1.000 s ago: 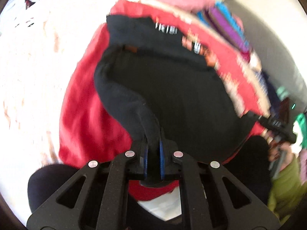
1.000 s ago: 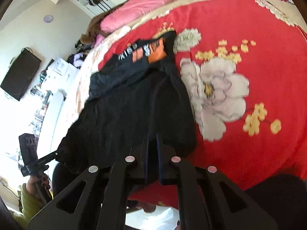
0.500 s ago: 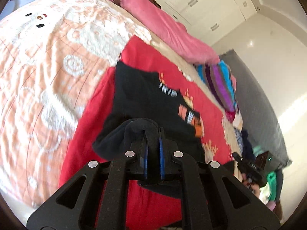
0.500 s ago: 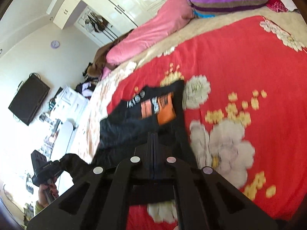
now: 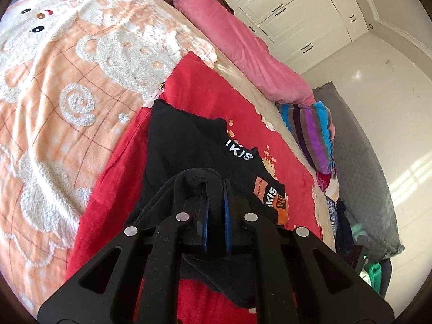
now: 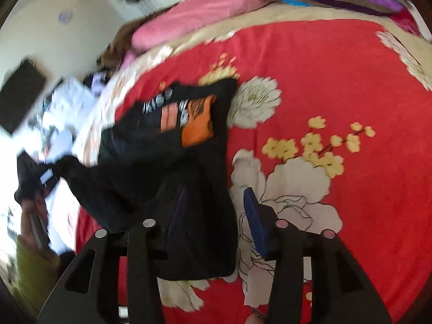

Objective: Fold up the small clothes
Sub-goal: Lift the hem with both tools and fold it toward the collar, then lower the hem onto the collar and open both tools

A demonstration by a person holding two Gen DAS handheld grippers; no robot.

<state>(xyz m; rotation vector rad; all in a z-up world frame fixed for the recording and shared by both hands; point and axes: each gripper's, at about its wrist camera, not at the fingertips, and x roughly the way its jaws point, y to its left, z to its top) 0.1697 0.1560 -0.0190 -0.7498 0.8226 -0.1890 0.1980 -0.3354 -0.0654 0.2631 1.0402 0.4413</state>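
Black shirt (image 5: 183,145) on red blanket (image 6: 337,81), left gripper (image 5: 215,216) jaws clamped on its fabric, right gripper (image 6: 213,216) jaws apart

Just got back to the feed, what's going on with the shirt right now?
A person is folding a black shirt on the red floral blanket, with tongs in each hand. The left tongs are shut on a bunched edge of the shirt, held up off the bed. The right tongs are open, with the shirt's near edge lying flat between the pads; nothing is gripped there. The printed end of the shirt rests farther up the blanket. The right view is blurred.
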